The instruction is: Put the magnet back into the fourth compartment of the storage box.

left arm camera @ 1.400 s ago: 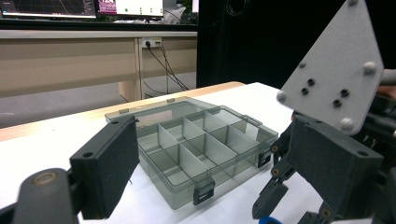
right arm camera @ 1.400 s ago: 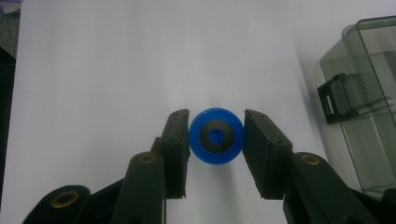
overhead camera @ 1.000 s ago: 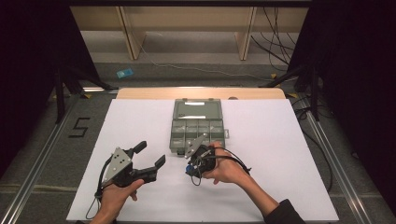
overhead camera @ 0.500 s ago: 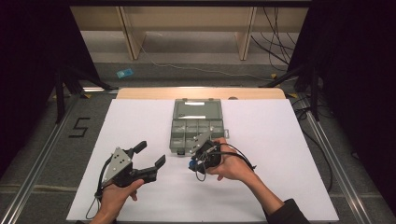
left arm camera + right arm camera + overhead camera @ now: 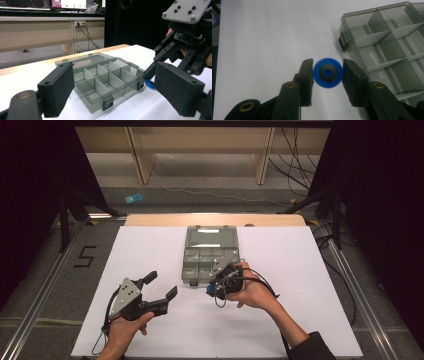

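Note:
A small blue round wheel-like part (image 5: 327,72) with a dark centre is pinched between the pads of my right gripper (image 5: 327,75), above the white table beside the box's front corner. In the high view the right gripper (image 5: 216,289) hovers at the front right of the grey clear compartment box (image 5: 207,259), with the blue part (image 5: 209,289) at its tip. The box (image 5: 100,80) lies open, its compartments looking empty. My left gripper (image 5: 161,287) stands open over the table, left of the box, nothing between its pads (image 5: 58,92).
The white table (image 5: 310,270) has free room on both sides of the box. Its lid (image 5: 210,236) lies flat behind it. Cables trail from both grippers. Beyond the table are wooden benches and floor cables.
My right gripper has lifted a little and shifted toward the box's front right corner with the blue part in it. The left gripper has stayed still.

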The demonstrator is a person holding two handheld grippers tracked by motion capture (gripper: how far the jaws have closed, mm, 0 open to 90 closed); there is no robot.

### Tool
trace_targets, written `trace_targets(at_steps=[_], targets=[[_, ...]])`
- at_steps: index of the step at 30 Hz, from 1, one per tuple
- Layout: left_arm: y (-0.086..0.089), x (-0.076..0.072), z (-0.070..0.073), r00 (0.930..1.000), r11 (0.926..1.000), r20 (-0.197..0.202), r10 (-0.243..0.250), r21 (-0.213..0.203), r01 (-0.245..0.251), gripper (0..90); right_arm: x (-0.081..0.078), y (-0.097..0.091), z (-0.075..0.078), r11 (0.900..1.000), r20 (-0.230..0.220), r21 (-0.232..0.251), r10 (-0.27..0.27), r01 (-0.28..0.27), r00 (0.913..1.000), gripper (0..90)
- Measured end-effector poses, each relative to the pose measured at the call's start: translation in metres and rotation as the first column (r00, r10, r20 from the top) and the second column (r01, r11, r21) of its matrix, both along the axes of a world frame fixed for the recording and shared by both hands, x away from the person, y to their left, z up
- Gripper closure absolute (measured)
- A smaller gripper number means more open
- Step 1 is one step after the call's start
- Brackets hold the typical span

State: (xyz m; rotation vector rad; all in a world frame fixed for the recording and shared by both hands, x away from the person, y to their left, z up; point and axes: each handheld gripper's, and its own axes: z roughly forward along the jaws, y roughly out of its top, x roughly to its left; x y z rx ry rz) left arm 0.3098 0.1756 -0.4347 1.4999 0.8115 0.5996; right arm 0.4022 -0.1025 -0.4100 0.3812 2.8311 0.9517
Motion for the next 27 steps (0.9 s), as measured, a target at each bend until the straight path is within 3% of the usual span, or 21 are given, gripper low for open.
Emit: trace_targets(at_steps=[13, 19, 27], targets=[[0.0, -0.001, 0.001, 1.0, 1.0, -0.005, 0.001, 0.006, -0.001, 16.0, 0.014, -0.02, 0.007, 0.9968, 0.021, 0.026, -0.076, 0.075, 0.9969, 62.4], [-0.002, -0.001, 0.0, 1.0, 0.9999, -0.007, -0.004, 0.01, 0.004, 16.0, 0.021, -0.031, 0.01, 0.9921, 0.044, 0.042, -0.12, 0.118, 0.9918, 62.5], [-0.004, -0.002, 0.0, 0.9997, 0.9997, -0.01, -0.022, 0.008, 0.022, 16.0, 0.032, -0.044, 0.012, 0.9829, 0.042, 0.057, -0.178, 0.175, 0.9832, 62.5]])
